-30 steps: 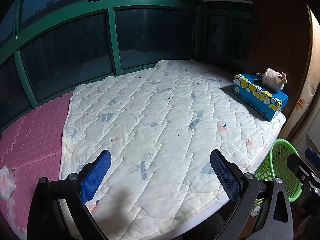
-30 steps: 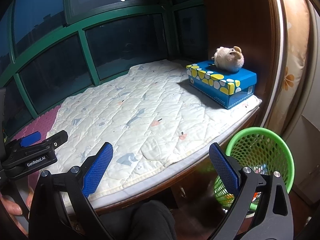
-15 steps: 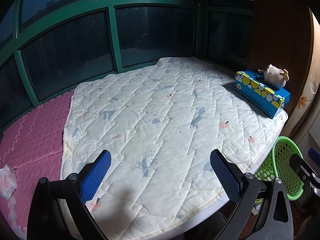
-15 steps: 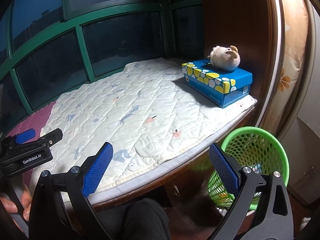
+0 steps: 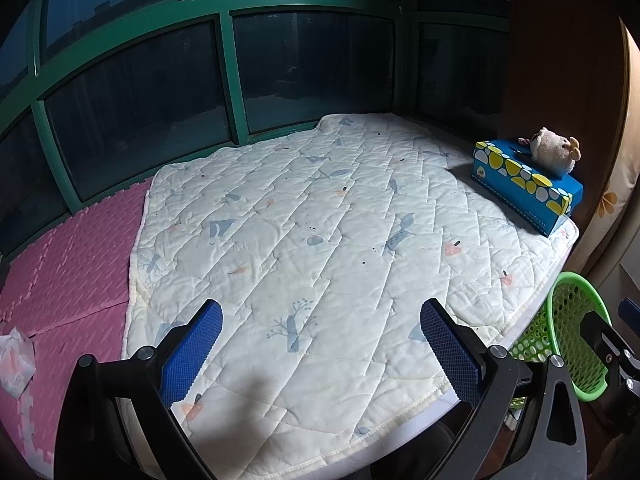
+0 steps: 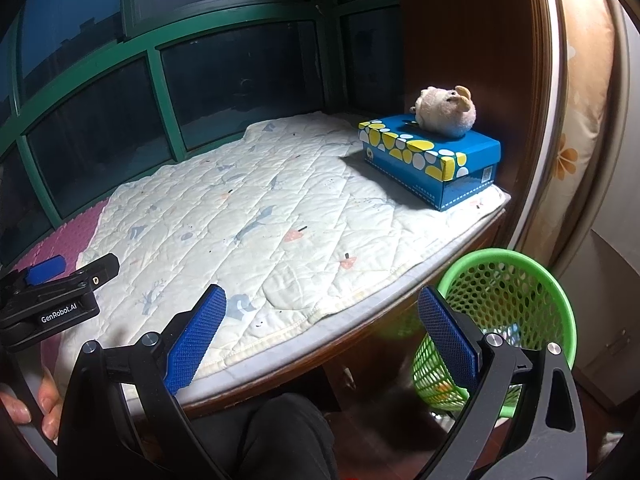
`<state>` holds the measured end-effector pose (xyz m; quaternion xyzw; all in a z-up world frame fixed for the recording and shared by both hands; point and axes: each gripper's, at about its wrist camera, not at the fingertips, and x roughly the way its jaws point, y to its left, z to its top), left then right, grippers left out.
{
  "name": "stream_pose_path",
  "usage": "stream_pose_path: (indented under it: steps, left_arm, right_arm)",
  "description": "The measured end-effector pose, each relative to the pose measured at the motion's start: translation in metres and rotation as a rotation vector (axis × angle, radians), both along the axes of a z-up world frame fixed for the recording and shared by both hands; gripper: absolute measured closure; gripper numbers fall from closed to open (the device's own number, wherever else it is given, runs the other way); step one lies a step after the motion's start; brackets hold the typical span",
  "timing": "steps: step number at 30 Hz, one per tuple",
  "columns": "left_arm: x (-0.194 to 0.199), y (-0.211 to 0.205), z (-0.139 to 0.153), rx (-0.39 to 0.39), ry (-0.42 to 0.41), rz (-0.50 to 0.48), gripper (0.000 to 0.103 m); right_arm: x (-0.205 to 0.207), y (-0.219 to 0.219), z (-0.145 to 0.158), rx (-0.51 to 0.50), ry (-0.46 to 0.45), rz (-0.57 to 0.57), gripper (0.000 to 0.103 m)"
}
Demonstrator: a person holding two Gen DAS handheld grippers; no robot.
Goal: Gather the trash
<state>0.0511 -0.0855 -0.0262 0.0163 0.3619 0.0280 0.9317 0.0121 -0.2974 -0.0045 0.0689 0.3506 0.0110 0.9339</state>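
Observation:
A crumpled white wrapper (image 5: 14, 362) lies on the pink foam mat (image 5: 72, 256) at the far left edge of the left wrist view. A green mesh bin (image 6: 508, 320) stands on the floor below the right end of the ledge, with some items inside; it also shows in the left wrist view (image 5: 572, 344). My left gripper (image 5: 320, 352) is open and empty above the front of the quilt (image 5: 320, 220). My right gripper (image 6: 320, 336) is open and empty over the ledge's front edge, left of the bin.
A blue tissue box (image 6: 432, 160) with a small plush toy (image 6: 446, 112) on top sits at the quilt's right end, against a wooden panel (image 6: 460, 40). Green-framed dark windows (image 5: 224, 64) close off the back. The person's leg (image 6: 272, 436) is below the ledge.
Both grippers have drifted back and slightly left; the box and bin sit further right in the left view. Both stay open and empty.

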Motion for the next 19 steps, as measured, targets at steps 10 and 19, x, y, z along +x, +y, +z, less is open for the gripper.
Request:
stream_pose_path:
  steps: [10,19]
  left_arm:
    - [-0.0004,0.0015,-0.0015,-0.005,0.001,0.002,0.007]
    - [-0.0009,-0.0016,-0.0026,-0.015,0.011,-0.002,0.007]
  right_arm:
    - [-0.0011,0.0003,-0.0023,0.002,0.001,0.003,0.007]
    - [-0.0018,0.0,-0.0028,0.007,0.005,0.001,0.007]
